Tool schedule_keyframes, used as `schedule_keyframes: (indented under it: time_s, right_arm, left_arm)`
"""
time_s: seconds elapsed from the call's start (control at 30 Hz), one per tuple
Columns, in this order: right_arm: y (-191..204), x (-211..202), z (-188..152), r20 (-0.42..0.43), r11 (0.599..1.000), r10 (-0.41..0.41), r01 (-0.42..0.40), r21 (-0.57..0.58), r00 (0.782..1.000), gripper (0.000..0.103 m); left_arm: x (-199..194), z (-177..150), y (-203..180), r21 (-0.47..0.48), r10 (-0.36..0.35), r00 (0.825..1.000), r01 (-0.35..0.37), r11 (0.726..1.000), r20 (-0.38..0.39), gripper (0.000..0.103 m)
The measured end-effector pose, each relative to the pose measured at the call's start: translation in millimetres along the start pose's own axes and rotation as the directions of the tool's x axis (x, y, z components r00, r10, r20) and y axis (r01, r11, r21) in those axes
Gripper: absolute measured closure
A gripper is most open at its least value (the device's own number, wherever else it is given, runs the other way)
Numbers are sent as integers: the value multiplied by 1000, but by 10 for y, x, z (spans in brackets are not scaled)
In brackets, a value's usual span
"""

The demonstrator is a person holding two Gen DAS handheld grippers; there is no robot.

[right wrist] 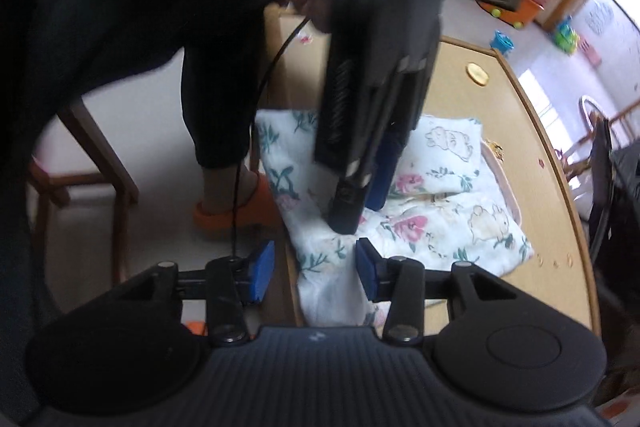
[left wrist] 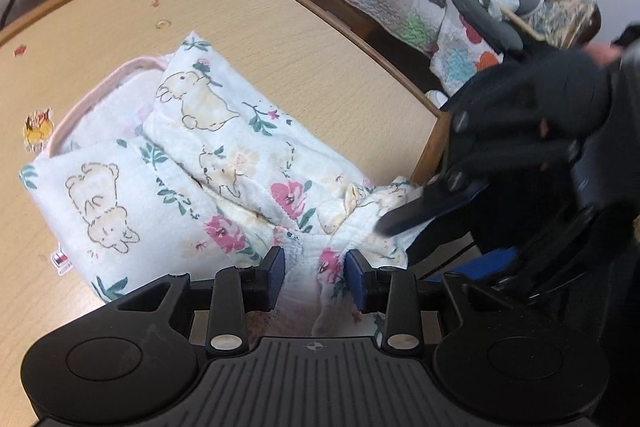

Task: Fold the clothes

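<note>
A soft, puffy garment (left wrist: pixel 192 163) with bears and pink flowers lies folded on the smooth wooden tabletop (left wrist: pixel 312 39). The left gripper (left wrist: pixel 315 277) has its blue jaws pinching a bunched edge. The right gripper (right wrist: pixel 315 269) has jaws spread apart over a hanging corner.
</note>
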State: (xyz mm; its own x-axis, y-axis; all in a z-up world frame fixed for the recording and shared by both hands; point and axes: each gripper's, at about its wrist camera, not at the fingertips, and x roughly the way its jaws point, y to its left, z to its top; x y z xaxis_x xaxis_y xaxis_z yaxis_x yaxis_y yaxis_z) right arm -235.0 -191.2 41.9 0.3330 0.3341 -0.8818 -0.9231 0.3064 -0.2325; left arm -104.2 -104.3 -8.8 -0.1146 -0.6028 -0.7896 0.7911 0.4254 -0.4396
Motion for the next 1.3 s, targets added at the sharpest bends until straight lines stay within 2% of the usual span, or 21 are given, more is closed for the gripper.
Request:
schedule_keyframes:
  time_s: [0.07,0.13,0.3,0.37,0.43,0.53,0.6,0.7,0.83,0.9,1.03,1.17,1.3]
  right_arm:
    - [12,74,-9,-10,1000,-24,24,-16,1000,59]
    - [-44,117,-24,-20,1000,-11,11,17,1000,59]
    - [-181,143,-16,-41,998,8,-5,59,999,67]
    - [-247,156,2,-50,996,26,-21,83,998,75]
    - [-308,178,24,-63,994,41,-34,102,997,79]
    - [-379,211,59,-83,990,69,-58,125,994,81]
    - [-425,228,75,-90,986,90,-76,147,992,81]
    - [-507,252,83,-94,975,124,-104,194,988,81]
    - [-632,283,46,-85,953,168,-140,267,982,81]
    - [-671,291,30,-81,945,179,-148,292,981,81]
    - [-725,301,10,-71,928,199,-165,335,977,81]
    - [-829,309,-19,-51,900,230,-193,392,972,81]
    - [-927,326,-78,-23,867,259,-221,447,966,81]
  left_arm:
    - [34,-8,64,-34,-17,1000,17,999,15,66]
    - [61,-43,81,-32,-21,999,22,999,29,66]
    - [47,-189,76,-42,-23,997,26,999,78,66]
    - [-28,-228,55,-15,-12,995,13,1000,99,66]
    - [-235,-297,55,25,9,992,-12,1000,123,65]
    - [-554,-392,7,94,59,982,-76,993,178,49]
    - [-698,-406,-72,157,68,975,-103,982,211,48]
    - [-876,-473,-280,260,102,970,-159,952,219,42]
    - [-914,-576,-610,429,136,974,-202,880,180,41]
    - [-857,-632,-716,479,155,976,-209,852,150,41]
    - [-698,-772,-794,542,234,967,-252,802,104,41]
    - [-640,-819,-788,536,260,958,-284,795,122,41]
    - [-579,-871,-783,583,337,935,-337,739,114,41]
